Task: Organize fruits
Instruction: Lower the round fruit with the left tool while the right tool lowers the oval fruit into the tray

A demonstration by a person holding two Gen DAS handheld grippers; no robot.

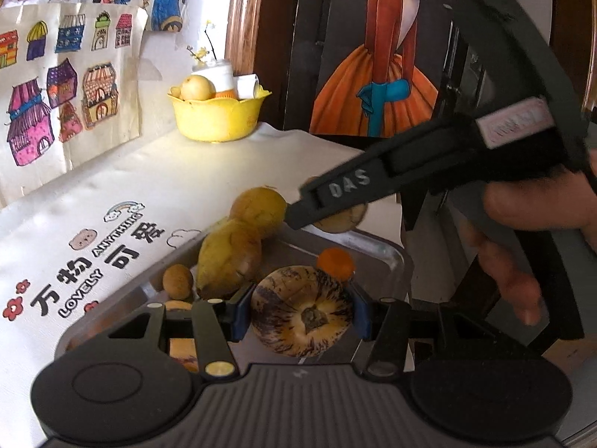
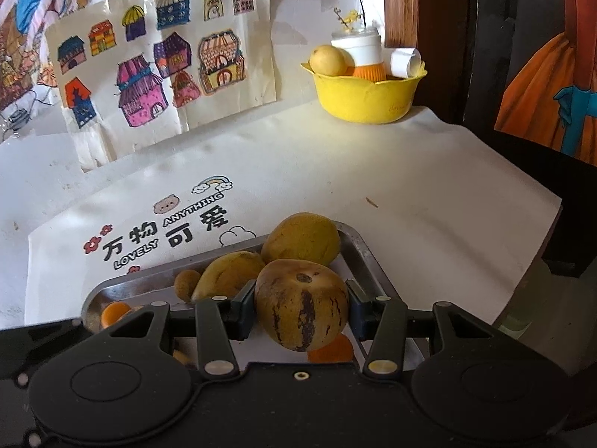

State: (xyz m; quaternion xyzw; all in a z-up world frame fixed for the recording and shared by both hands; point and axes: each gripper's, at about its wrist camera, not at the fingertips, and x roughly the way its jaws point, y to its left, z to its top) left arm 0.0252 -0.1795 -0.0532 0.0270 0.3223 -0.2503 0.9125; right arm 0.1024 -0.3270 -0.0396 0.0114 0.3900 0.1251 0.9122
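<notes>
While I watch both wrist feeds, printed white cloth (image 2: 335, 171) covers table; metal tray (image 2: 367, 257) sits on its near part; yellow bowl (image 2: 367, 95) with round yellow fruit (image 2: 327, 60) stands far back by wall; my left gripper (image 1: 301, 315) clamps striped melon (image 1: 301, 315) over tray; my right gripper (image 2: 301, 304) clamps second striped melon (image 2: 301, 304) above tray; mangoes (image 2: 300, 238) lie touching in tray; small brown fruit (image 1: 178, 282) beside them; orange piece (image 1: 335, 262) just behind left melon.
</notes>
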